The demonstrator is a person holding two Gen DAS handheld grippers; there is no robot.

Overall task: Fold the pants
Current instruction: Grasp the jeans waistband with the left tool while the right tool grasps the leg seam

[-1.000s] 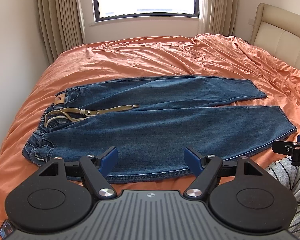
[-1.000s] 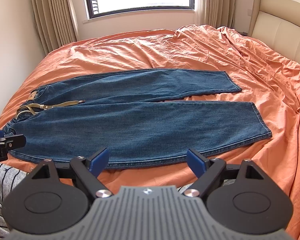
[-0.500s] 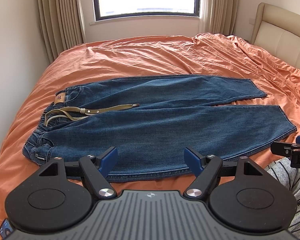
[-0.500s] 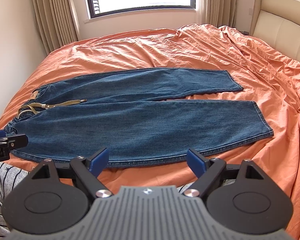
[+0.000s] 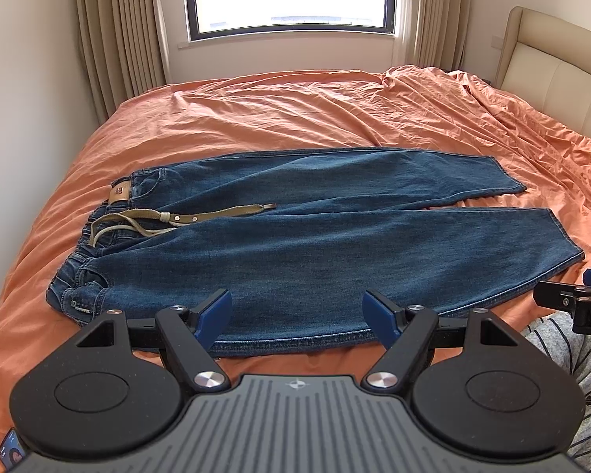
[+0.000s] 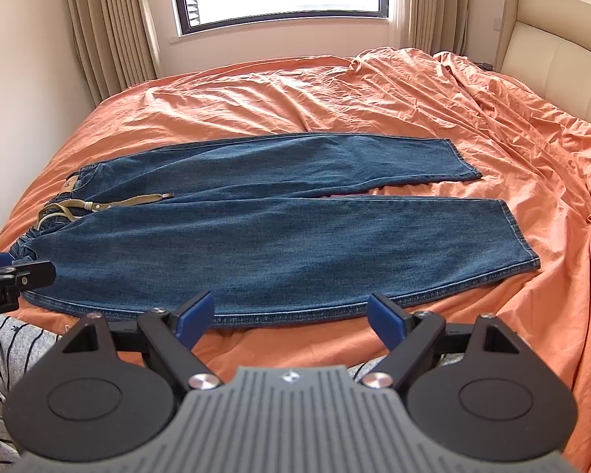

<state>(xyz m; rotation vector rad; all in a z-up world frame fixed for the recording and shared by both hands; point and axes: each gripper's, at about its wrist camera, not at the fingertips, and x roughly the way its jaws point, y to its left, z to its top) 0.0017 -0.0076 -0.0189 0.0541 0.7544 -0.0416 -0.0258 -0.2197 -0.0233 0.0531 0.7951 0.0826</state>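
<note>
Blue denim pants (image 5: pixel 295 244) lie flat and spread on the orange bed, waistband at the left, both legs reaching right; they also show in the right wrist view (image 6: pixel 279 232). An olive belt strap (image 5: pixel 201 217) lies across the waist. My left gripper (image 5: pixel 297 317) is open and empty, held above the near hem edge of the near leg. My right gripper (image 6: pixel 291 317) is open and empty, held above the near edge further right. Each gripper shows at the other view's side edge.
The orange sheet (image 5: pixel 335 118) is wrinkled toward the far right. A beige padded headboard (image 5: pixel 551 67) stands at the right, a wall (image 5: pixel 27 79) and curtains (image 5: pixel 118 31) at the left, a window behind. Striped grey clothing (image 6: pixel 4 347) shows at the near edge.
Both grippers have shifted very slightly; the pants lie as before and both grippers stay open.
</note>
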